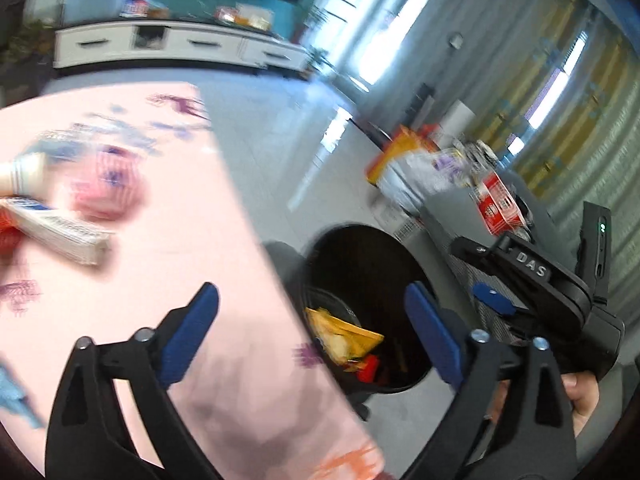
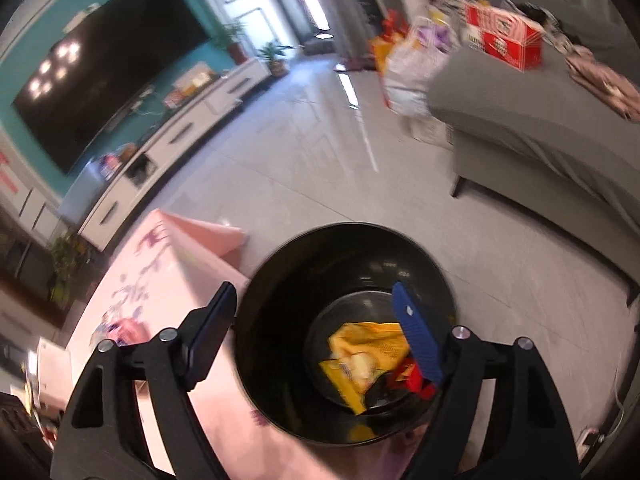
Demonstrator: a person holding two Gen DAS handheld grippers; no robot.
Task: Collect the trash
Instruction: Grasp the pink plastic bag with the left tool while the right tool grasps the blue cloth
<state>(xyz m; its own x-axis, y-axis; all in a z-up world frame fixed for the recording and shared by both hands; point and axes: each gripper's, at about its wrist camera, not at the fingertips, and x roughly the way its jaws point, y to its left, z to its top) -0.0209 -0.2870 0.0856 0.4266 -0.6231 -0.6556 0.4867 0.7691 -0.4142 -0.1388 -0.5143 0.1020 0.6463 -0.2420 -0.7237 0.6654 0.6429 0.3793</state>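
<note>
Only legible text: "DAS" on the right gripper (image 1: pixel 492 300) body, seen in the left wrist view. Left gripper (image 1: pixel 312 332) is hanging over the pink tablecloth (image 1: pixel 224 240) edge, jaws wide apart, nothing between them. Right gripper (image 2: pixel 320 332) is hovering over the black bin (image 2: pixel 280 280), jaws apart, empty. Yellow wrapper (image 2: pixel 360 356) and red wrapper (image 2: pixel 412 378) are lying in the bin; their print is too blurred to read. Box (image 1: pixel 60 228) on the table is smeared, cut off at the frame's left.

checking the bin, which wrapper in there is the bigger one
The yellow crinkled wrapper; it covers much of the black round bin's bottom, while the red wrapper beside it is a small scrap.
</note>
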